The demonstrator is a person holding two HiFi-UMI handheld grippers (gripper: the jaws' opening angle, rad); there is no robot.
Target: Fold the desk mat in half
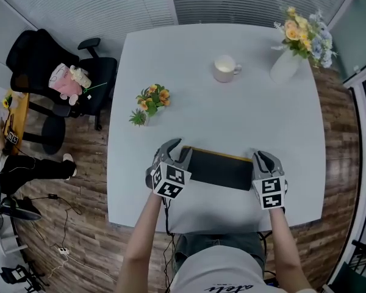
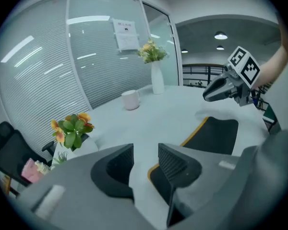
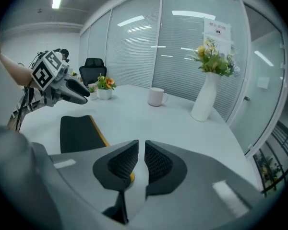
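Note:
The desk mat (image 1: pixel 219 168) is black with a yellow edge and lies flat as a narrow strip near the table's front edge. It also shows in the left gripper view as the mat (image 2: pixel 216 135) and in the right gripper view as the mat (image 3: pixel 78 133). My left gripper (image 1: pixel 174 151) (image 2: pixel 146 169) is at the mat's left end, jaws apart with only table surface between them. My right gripper (image 1: pixel 263 160) (image 3: pixel 141 164) is over the mat's right end with its jaws almost touching. A bit of the yellow edge (image 3: pixel 131 178) peeks out beneath them, and nothing shows between the pads.
On the white table (image 1: pixel 189 72) stand a small potted plant (image 1: pixel 150 101) at the left, a white mug (image 1: pixel 225 68) at the back and a white vase of flowers (image 1: pixel 291 52) at the back right. A black office chair (image 1: pixel 55 72) stands off the table's left side.

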